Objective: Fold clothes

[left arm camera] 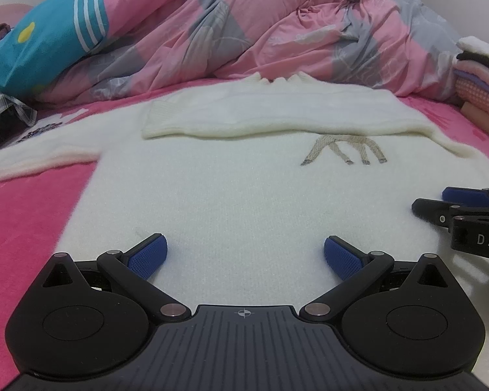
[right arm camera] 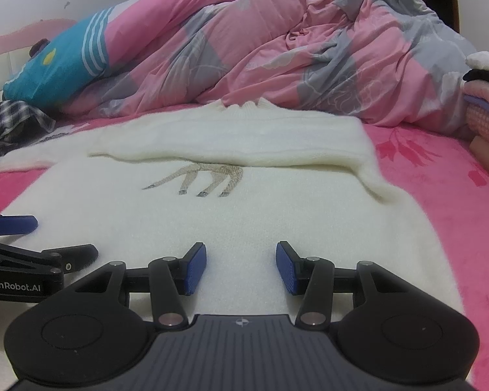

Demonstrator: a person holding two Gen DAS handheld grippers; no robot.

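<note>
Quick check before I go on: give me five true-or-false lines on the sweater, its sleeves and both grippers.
1. The sweater lies flat on the pink bed cover. True.
2. Both sleeves are folded across the chest. False: only one sleeve is; the other sleeve lies spread out.
3. The left gripper grips the hem. False: it is open, holding nothing.
4. The right gripper is open. True.
5. The sweater is plain. False: an animal motif shows.
</note>
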